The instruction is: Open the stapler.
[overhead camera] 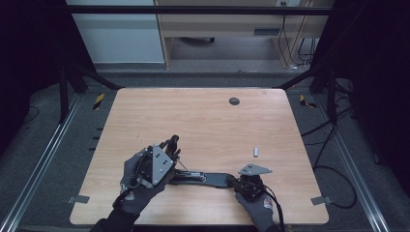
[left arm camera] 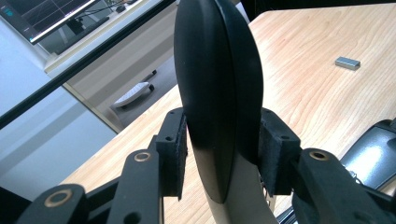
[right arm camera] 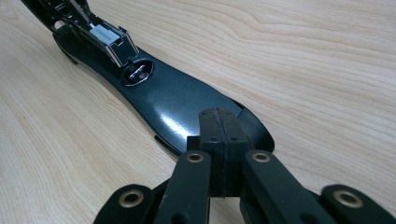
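While the black stapler (overhead camera: 203, 178) lies opened flat near the front of the bench (overhead camera: 203, 121), the left gripper (overhead camera: 170, 147) pinches its lifted top arm (left arm camera: 217, 93). The right gripper (right arm camera: 218, 135), pressed together, pushes down on the base (right arm camera: 173, 100). I think loading comes next: picking up the small staple block (overhead camera: 256, 151) nearby.

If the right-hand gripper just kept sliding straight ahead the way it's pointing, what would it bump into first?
The right gripper, jaws shut, sits at the end of the opened stapler's black base. Going straight on it would probably pass over the round anvil plate and first hit the metal staple magazine, though depth is hard to judge.
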Demonstrator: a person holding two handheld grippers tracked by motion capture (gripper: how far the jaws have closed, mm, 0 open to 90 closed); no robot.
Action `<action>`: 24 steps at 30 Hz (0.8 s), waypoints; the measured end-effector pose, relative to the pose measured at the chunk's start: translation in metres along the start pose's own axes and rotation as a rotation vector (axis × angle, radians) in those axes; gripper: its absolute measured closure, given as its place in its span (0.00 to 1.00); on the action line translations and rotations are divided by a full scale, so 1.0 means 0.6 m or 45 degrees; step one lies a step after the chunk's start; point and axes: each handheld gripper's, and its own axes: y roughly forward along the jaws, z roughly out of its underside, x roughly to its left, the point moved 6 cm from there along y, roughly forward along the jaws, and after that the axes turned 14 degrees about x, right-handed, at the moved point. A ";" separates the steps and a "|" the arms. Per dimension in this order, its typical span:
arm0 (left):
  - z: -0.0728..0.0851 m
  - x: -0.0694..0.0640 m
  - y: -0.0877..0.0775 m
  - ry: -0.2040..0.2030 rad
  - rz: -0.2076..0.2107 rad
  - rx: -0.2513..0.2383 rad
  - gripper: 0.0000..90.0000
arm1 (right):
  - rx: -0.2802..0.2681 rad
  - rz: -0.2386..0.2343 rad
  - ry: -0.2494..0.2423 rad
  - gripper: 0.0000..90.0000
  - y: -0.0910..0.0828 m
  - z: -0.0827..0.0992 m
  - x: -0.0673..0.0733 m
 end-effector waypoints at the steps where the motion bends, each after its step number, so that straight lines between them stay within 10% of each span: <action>1: 0.001 0.002 -0.001 -0.006 0.003 0.001 0.64 | 0.000 -0.001 0.000 1.00 0.000 0.000 0.000; 24: 0.028 0.035 -0.010 -0.139 0.038 -0.020 0.63 | 0.000 -0.016 0.008 1.00 0.000 0.000 0.000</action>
